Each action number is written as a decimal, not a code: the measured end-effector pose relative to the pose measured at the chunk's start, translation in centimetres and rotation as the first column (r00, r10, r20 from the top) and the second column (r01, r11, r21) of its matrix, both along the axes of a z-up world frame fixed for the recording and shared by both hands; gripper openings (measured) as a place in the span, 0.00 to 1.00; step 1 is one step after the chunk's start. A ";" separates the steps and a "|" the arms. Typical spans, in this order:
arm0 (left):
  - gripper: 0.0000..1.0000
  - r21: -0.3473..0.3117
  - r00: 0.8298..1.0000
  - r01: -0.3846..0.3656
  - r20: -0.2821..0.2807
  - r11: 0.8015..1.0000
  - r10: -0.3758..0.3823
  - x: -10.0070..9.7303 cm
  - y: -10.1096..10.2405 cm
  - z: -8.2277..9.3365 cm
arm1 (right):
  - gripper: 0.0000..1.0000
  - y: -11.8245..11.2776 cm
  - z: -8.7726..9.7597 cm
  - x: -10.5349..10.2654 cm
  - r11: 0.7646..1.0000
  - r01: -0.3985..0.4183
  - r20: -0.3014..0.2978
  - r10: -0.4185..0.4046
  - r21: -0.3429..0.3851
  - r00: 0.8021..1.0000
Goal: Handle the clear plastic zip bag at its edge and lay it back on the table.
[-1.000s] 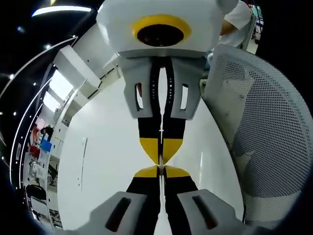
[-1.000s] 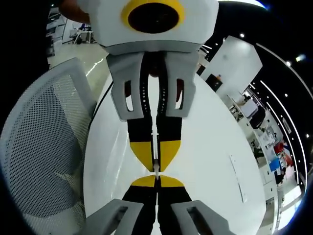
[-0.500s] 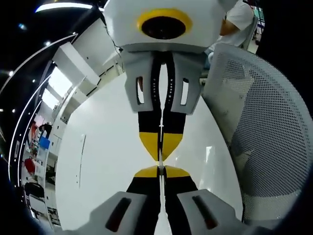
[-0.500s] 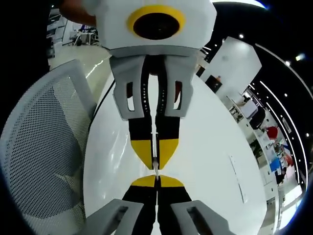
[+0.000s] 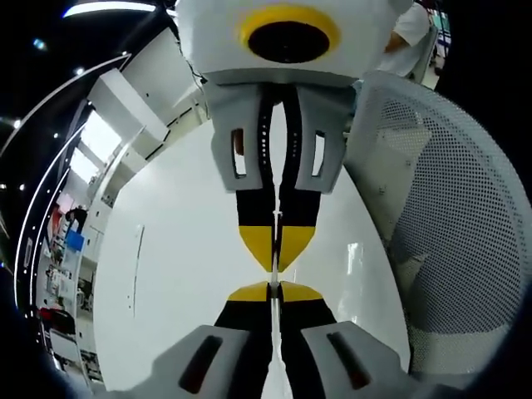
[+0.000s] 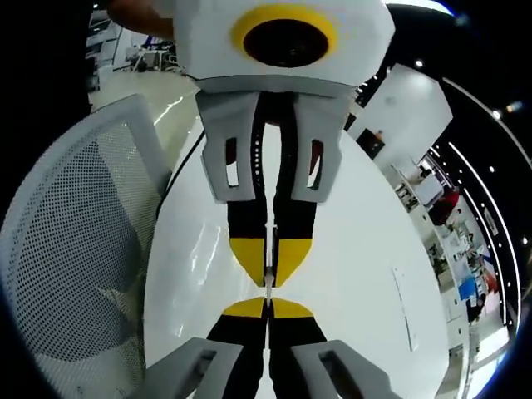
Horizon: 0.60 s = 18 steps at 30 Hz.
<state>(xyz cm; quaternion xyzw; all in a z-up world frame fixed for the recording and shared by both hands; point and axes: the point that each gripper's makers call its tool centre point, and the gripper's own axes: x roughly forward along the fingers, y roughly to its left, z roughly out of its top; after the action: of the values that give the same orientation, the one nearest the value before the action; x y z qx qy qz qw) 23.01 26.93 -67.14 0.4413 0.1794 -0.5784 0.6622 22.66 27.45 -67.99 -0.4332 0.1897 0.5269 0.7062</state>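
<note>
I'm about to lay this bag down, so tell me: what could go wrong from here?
1. The left gripper and right gripper meet tip to tip on one thin edge of the clear zip bag; uneven pulling might slip or tear it.
2. The bag hangs edge-on above the white table, so it may land folded.
3. The mesh chair stands close and could snag it.

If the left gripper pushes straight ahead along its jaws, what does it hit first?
The right gripper. It faces the left gripper tip to tip, both shut on a thin edge that looks like the clear zip bag, barely visible. The gap between the tips looks tiny, though depth is unclear.
</note>
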 end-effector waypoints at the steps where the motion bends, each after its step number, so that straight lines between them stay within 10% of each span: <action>1: 0.00 0.000 1.000 0.002 -0.001 1.000 -0.002 0.0 0.0 0.0 | 0.00 0.0 0.1 0.0 1.000 0.000 -0.001 0.000 0.001 1.000; 18: 0.00 0.006 1.000 -0.004 -0.010 1.000 0.004 0.3 -0.4 -0.2 | 0.00 0.3 0.6 0.3 0.999 0.041 0.008 -0.041 0.020 0.999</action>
<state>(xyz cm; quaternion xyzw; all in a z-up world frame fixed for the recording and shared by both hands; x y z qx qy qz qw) 23.29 26.50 -67.37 0.4400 0.1852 -0.5788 0.6612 22.94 27.77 -67.36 -0.4243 0.1903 0.5122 0.7221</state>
